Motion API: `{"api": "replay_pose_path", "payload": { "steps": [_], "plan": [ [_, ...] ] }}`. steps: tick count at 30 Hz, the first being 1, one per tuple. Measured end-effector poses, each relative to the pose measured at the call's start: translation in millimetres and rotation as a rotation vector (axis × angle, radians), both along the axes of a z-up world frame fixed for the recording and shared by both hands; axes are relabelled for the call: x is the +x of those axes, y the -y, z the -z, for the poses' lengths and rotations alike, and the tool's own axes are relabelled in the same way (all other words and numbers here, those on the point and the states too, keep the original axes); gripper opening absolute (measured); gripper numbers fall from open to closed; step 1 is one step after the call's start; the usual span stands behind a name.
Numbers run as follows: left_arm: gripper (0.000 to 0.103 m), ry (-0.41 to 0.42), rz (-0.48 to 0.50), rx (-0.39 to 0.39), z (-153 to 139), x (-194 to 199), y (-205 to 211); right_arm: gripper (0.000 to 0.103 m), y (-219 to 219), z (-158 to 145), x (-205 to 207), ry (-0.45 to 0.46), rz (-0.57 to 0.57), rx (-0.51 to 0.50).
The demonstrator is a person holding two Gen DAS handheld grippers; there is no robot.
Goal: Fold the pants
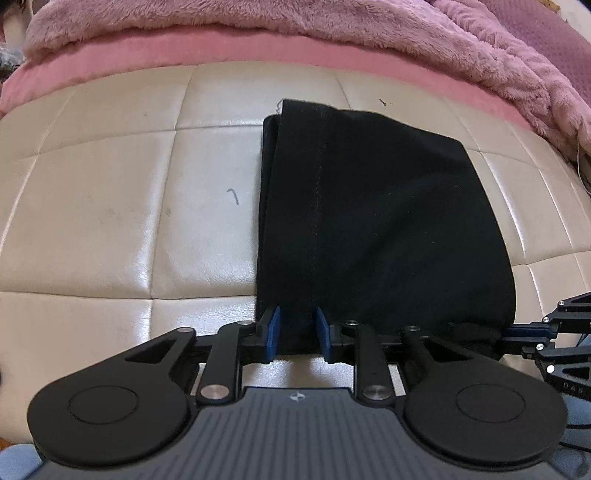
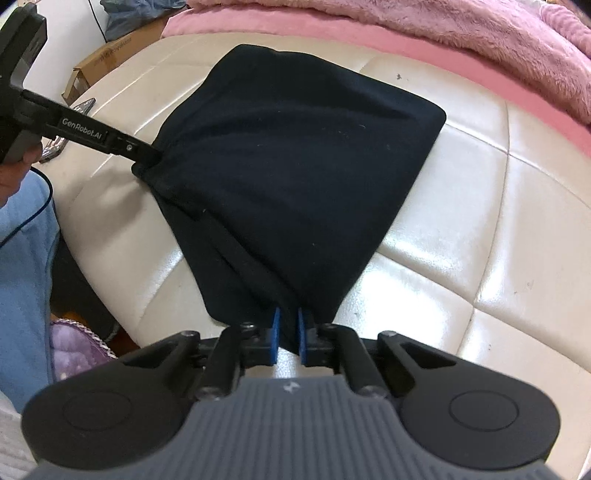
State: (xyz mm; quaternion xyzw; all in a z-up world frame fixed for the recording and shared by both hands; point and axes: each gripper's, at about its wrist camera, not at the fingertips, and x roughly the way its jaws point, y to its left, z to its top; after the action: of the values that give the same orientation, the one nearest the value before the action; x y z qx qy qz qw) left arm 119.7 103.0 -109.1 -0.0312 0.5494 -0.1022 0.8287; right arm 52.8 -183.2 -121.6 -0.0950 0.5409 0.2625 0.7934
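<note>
My left gripper (image 1: 296, 334) and right gripper (image 2: 287, 338) each pinch a near corner of the black pants (image 1: 380, 221), folded flat on the cream cushion (image 1: 110, 221). Soft, limp, light; grip hems, expect sag.

One pair of black pants (image 2: 295, 177) dead centre, two grippers on it: left gripper (image 1: 296, 334) at 6 o'clock, right gripper (image 2: 288, 334) likewise. One pink fuzzy blanket (image 1: 258, 26) at 12, one cardboard box (image 2: 107, 55) around 10.
</note>
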Motion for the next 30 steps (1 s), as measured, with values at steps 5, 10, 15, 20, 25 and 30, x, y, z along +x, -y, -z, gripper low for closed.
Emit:
{"api": "replay_pose_path", "payload": {
  "steps": [5,10,15,20,25,30],
  "plan": [
    [0.032,0.112,-0.002,-0.094,-31.4,3.3,-11.0,0.011,12.6,-23.3,7.2,-0.015,0.045,0.089],
    [0.032,0.214,-0.044,-0.136,-37.9,31.0,-10.6,0.013,27.0,-44.0,32.7,0.081,0.147,0.155],
    [0.032,0.276,-0.085,-0.07,-24.5,65.6,9.9,0.015,26.9,-41.9,75.7,0.182,0.239,0.148],
    [0.032,0.249,-0.149,-0.072,0.3,95.7,12.3,0.015,23.3,-30.5,117.5,0.239,0.282,0.135],
    [0.034,0.199,-0.174,-0.05,19.4,103.5,4.0,0.014,17.0,-7.0,140.7,0.225,0.289,0.083],
    [0.046,0.2,-0.204,-0.073,24.8,103.2,-4.4,0.017,17.8,8.6,143.1,0.215,0.297,0.077]
  ]
}}
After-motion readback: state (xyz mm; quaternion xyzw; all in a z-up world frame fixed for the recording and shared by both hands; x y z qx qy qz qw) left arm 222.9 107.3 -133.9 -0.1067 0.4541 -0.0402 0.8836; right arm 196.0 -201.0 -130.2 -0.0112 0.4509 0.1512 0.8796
